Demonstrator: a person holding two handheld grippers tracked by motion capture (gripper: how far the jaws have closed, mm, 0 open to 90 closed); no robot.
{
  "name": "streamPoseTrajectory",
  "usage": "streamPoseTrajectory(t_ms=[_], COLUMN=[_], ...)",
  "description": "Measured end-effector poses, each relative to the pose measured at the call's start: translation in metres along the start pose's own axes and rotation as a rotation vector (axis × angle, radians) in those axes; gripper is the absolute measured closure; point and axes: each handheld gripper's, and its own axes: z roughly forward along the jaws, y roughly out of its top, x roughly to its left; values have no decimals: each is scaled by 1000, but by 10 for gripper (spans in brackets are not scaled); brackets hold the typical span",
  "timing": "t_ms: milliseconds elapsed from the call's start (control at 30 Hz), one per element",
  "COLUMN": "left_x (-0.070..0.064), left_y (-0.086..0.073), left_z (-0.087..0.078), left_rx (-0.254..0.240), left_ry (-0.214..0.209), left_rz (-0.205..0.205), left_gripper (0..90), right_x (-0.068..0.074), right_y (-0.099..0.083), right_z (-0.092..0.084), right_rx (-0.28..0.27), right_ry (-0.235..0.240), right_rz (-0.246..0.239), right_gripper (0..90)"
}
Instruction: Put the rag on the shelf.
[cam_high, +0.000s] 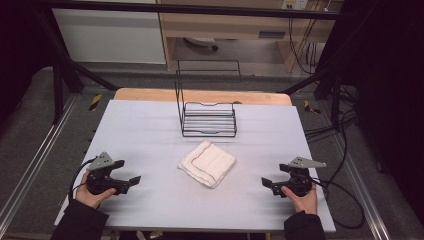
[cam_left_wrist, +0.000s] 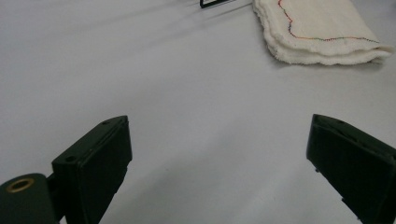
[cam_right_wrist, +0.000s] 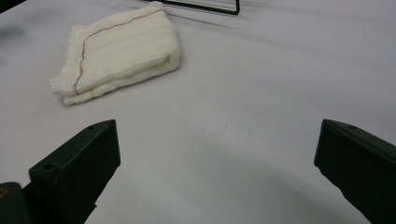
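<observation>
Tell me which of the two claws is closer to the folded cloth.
Hard to tell: the left claw and the right claw sit about equally far from the folded cloth, one on each side, both open and empty.

A black wire rack (cam_high: 207, 120) stands on the far half of the pale grey desk (cam_high: 150, 130); black cables (cam_high: 345, 135) trail over the floor at right.

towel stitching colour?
Multicoloured thread on the white towel; clearest in the left gripper view.
</observation>
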Motion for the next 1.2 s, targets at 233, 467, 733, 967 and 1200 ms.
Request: streamPoseTrajectory(t_ms=[233, 467, 733, 967, 1200], left_x=[-1, -1, -3, -4, -4], left_y=[0, 0, 0, 1, 1], left_z=[0, -1, 0, 0, 0], left_rx=[1, -5, -5, -7, -7], left_ry=[6, 12, 12, 21, 30], left_rz=[2, 2, 1, 6, 4], left_gripper=[68, 67, 67, 67, 66], right_x=[0, 6, 17, 28, 35], right_y=[0, 4, 12, 29, 45], right_z=[0, 3, 15, 36, 59], right_rx=[2, 15, 12, 21, 43], right_ry=[-3, -24, -12, -52, -44], right_rz=[4, -15, -25, -35, -46], right_gripper=[9, 25, 84, 139, 180])
